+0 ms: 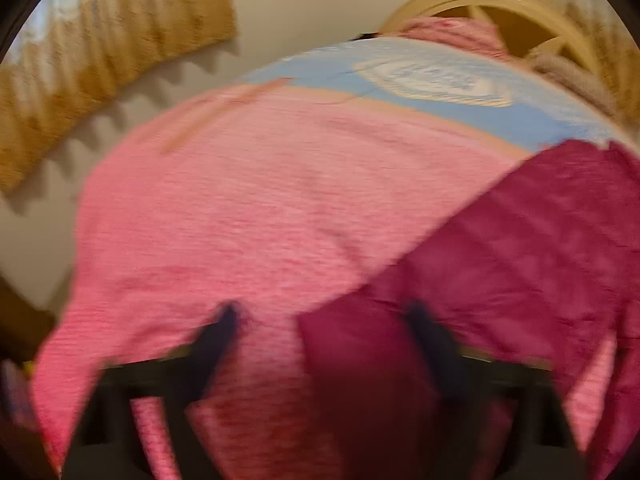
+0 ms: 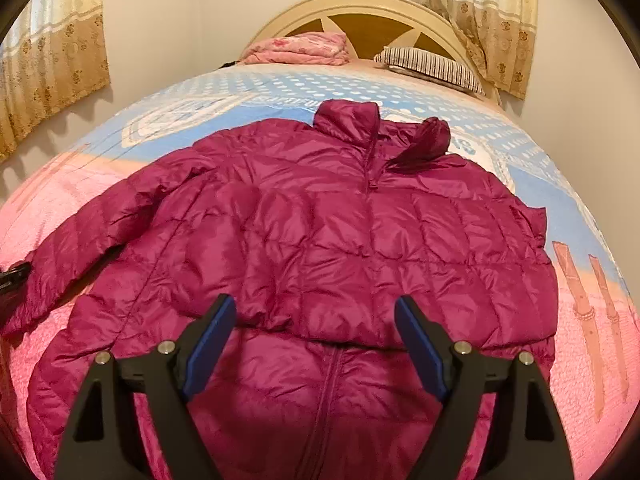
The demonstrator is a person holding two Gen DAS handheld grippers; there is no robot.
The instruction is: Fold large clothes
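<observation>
Right wrist view: a magenta puffer jacket (image 2: 320, 232) lies zipped and face-up on a bed (image 2: 592, 320), collar at the far end toward the headboard (image 2: 360, 12), hem nearest the fingers, so its long axis runs straight away from them. The right gripper (image 2: 314, 320) hovers over the hem with its blue-padded fingers (image 2: 212, 344) spread wide and holding nothing. One sleeve (image 2: 72, 264) stretches out to the left of these fingers. In the blurred left wrist view, the left gripper (image 1: 320, 320) has its fingers partly drawn in around that sleeve's cuff (image 1: 360, 344); whether they pinch it I cannot tell. The left hand seems nearer the sleeve, likely folding it inward.
</observation>
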